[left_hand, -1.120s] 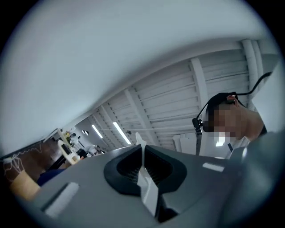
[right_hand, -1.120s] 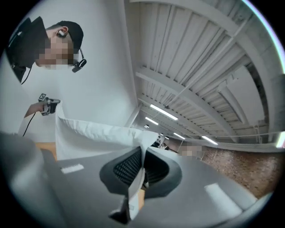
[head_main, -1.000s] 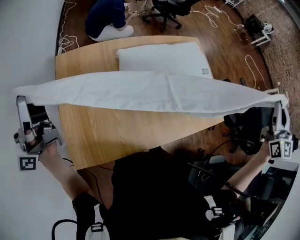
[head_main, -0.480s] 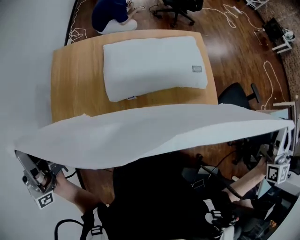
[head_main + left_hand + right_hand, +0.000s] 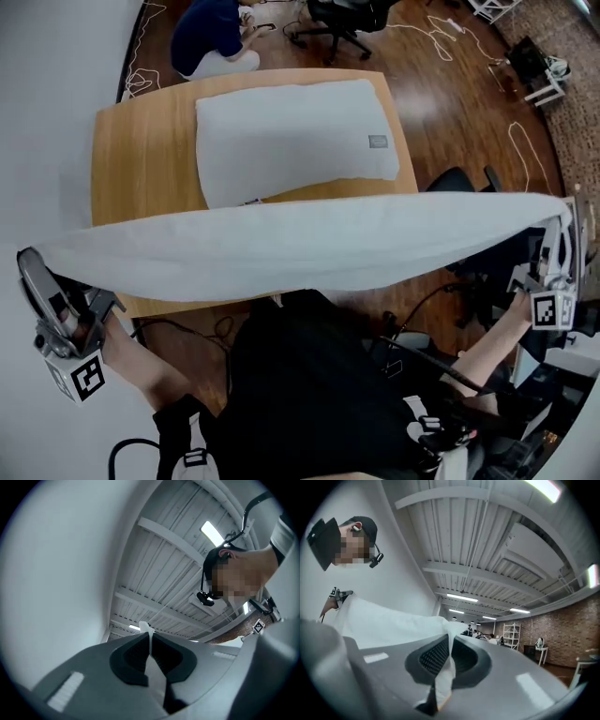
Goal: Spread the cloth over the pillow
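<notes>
A white cloth point(image 5: 300, 246) hangs stretched in the air between my two grippers, across the near edge of the wooden table point(image 5: 141, 178). The white pillow point(image 5: 292, 139) lies flat on the table beyond it, uncovered. My left gripper point(image 5: 33, 264) at the far left is shut on one corner of the cloth point(image 5: 151, 637). At the far right, the right gripper point(image 5: 565, 214) is shut on the other corner of the cloth point(image 5: 446, 667). Both grippers point upward toward the ceiling.
A person in dark blue crouches on the floor point(image 5: 211, 37) behind the table. Office chairs stand at the back point(image 5: 342, 19) and at the right point(image 5: 469, 183). Cables point(image 5: 520, 150) trail over the wooden floor. A white wall runs along the left.
The cloth first dropped from over the pillow's near part toward me, baring the pillow. Since half a second ago the cloth has risen slightly and pulled tighter.
</notes>
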